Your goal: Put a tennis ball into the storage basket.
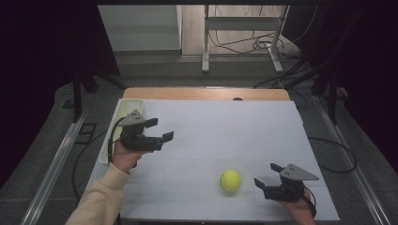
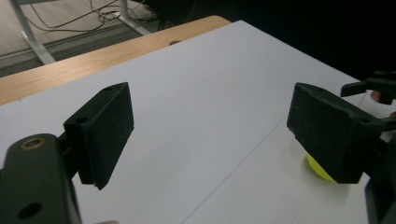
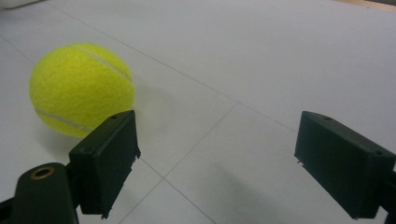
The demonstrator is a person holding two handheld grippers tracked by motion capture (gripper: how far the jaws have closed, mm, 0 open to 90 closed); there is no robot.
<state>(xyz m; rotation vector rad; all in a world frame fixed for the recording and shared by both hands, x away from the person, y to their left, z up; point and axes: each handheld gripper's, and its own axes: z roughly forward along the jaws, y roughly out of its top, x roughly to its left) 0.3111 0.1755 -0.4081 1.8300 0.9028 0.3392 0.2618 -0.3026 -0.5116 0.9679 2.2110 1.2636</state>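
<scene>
A yellow tennis ball (image 1: 231,180) rests on the white table (image 1: 216,136), near its front edge and right of centre. My right gripper (image 1: 265,175) sits just right of the ball, open, jaws pointing left toward it with a small gap between. In the right gripper view the ball (image 3: 81,88) lies beyond the left jaw, outside the open jaws (image 3: 215,158). My left gripper (image 1: 159,130) hovers over the table's left side, open and empty, well away from the ball. In the left gripper view part of the ball (image 2: 319,169) peeks from behind the right jaw.
A white bin (image 1: 123,118) stands along the table's left edge, just behind the left hand. A wooden strip (image 1: 206,93) runs along the far edge. Beyond it are a metal frame's legs (image 1: 205,61) and cables on the floor.
</scene>
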